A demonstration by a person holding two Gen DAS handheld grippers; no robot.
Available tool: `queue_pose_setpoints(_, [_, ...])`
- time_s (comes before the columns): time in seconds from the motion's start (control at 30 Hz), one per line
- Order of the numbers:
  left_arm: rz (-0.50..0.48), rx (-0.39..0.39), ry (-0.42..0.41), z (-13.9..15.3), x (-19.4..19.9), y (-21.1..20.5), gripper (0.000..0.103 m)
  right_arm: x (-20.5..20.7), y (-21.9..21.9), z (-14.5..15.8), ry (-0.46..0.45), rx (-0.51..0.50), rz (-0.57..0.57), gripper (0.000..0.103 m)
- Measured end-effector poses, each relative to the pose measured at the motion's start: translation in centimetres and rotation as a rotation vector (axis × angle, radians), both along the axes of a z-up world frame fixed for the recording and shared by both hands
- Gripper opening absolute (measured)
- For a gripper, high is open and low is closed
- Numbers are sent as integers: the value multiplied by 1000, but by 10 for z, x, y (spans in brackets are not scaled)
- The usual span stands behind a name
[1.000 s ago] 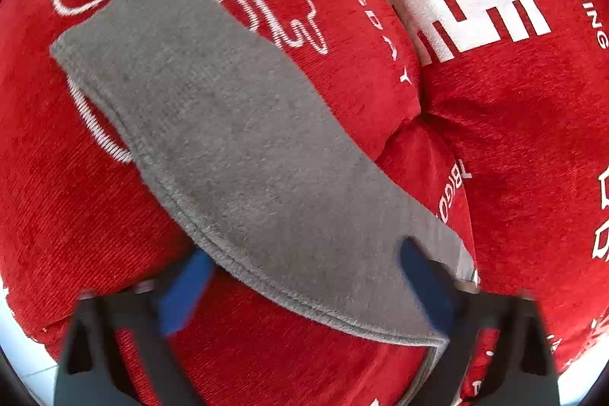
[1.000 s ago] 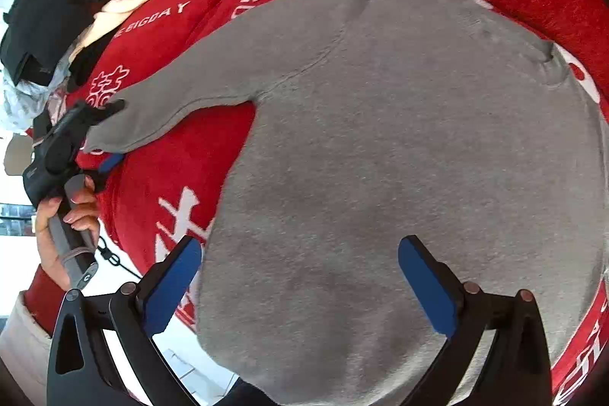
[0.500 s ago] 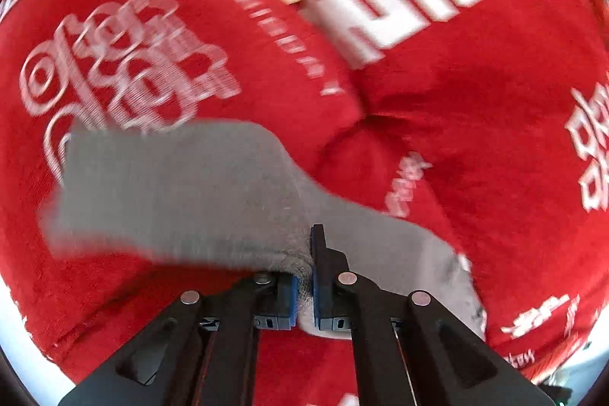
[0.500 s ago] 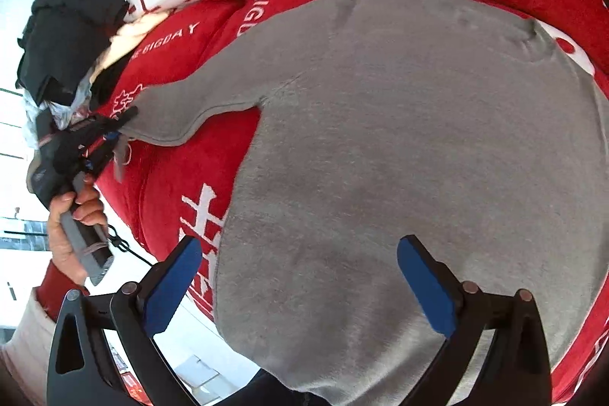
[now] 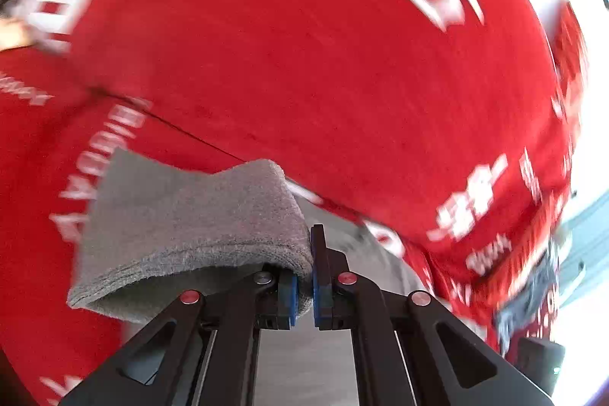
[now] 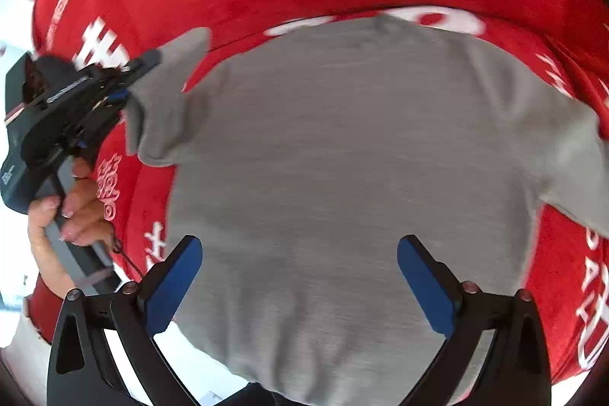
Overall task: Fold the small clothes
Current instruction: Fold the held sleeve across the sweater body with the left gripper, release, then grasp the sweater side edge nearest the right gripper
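Observation:
A small grey sweater (image 6: 342, 170) lies spread flat on a red cover with white lettering. Its left sleeve (image 5: 190, 227) is lifted and bent over, pinched near the cuff by my left gripper (image 5: 303, 286), which is shut on it. In the right wrist view that same left gripper (image 6: 125, 90) holds the sleeve (image 6: 163, 113) up beside the sweater's left shoulder, with a hand (image 6: 64, 215) on its handle. My right gripper (image 6: 298, 276) hovers open over the sweater's lower body, nothing between its blue pads. The right sleeve (image 6: 578, 170) stretches out to the right.
The red cover (image 5: 342, 63) rises in soft cushioned folds behind the sweater. Its front edge drops off to pale floor (image 6: 190, 368) at the lower left of the right wrist view. A dark blurred object (image 5: 533, 295) lies at the right edge.
My left gripper went from open over the sleeve to shut on it, then lifted it and carried it toward the sweater's body. The right gripper stayed open and shifted slightly over the sweater.

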State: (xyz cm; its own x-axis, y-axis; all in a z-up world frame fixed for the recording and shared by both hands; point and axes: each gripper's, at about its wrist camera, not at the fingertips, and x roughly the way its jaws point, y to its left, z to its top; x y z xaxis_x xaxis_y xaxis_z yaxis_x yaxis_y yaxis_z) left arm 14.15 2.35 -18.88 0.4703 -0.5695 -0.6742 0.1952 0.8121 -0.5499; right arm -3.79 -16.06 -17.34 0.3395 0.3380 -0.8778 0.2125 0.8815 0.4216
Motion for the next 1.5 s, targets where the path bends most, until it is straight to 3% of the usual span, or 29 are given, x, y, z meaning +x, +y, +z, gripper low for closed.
queue_pose_setpoints(0.1, [-98, 89, 11, -18, -5, -61, 6, -15, -30, -9, 17, 2, -64, 102])
queue_pose_setpoints(0.23, [-175, 272, 59, -53, -12, -117, 6, -31, -61, -23, 52, 11, -128, 103])
queue_pose_setpoints(0.33, [-194, 372, 93, -64, -20, -126, 31, -35, -71, -29, 72, -1, -141, 103])
queue_pose_setpoints(0.4, [-184, 399, 77, -59, -28, -111, 50, -31, -72, -28, 75, -23, -130, 102])
queue_pose_setpoints(0.5, [-159, 403, 57, -40, -38, -80, 52, -14, -61, -17, 42, -82, -71, 102])
queue_pose_setpoints(0.53, [-147, 405, 57, -34, -38, -67, 59, -3, -53, -11, 18, -106, -34, 102])
queue_pose_setpoints(0.57, [-119, 420, 52, -27, -39, -49, 77, 7, -45, -6, -6, -127, 3, 103])
queue_pose_setpoints(0.6, [-83, 444, 39, -22, -39, -34, 82, 20, -33, -2, -33, -152, 51, 103])
queue_pose_setpoints(0.73, [9, 513, 66, -20, -30, 29, 82, 72, 38, 9, -155, -315, 318, 103])
queue_pose_setpoints(0.87, [75, 535, 165, -41, -15, 76, 81, 99, 101, -16, -204, -561, 566, 101])
queue_pose_setpoints(0.97, [81, 553, 193, -58, -9, 89, 81, 116, 126, -48, -168, -719, 692, 74])
queue_pose_setpoints(1.0, [79, 566, 208, -66, -7, 90, 81, 119, 129, -56, -153, -742, 722, 36])
queue_pose_setpoints(1.03, [76, 569, 219, -73, -6, 87, 81, 123, 128, -59, -139, -721, 727, 10])
queue_pose_setpoints(1.1, [74, 564, 226, -79, -6, 83, 82, 128, 112, -48, -154, -654, 619, 10])
queue_pose_setpoints(1.23, [81, 523, 212, -74, -4, 78, 81, 124, 24, -16, -177, -295, 161, 10])
queue_pose_setpoints(1.3, [76, 516, 206, -72, 6, 74, 82, 105, -32, -24, -132, -133, -92, 11])
queue_pose_setpoints(1.4, [75, 509, 203, -70, 23, 72, 82, 74, -88, -59, -44, 129, -325, 15])
queue_pose_setpoints(1.47, [78, 508, 199, -71, 39, 72, 82, 61, -104, -72, -12, 182, -384, 30])
queue_pose_setpoints(1.5, [80, 515, 200, -73, 46, 70, 82, 56, -110, -77, -8, 210, -398, 51])
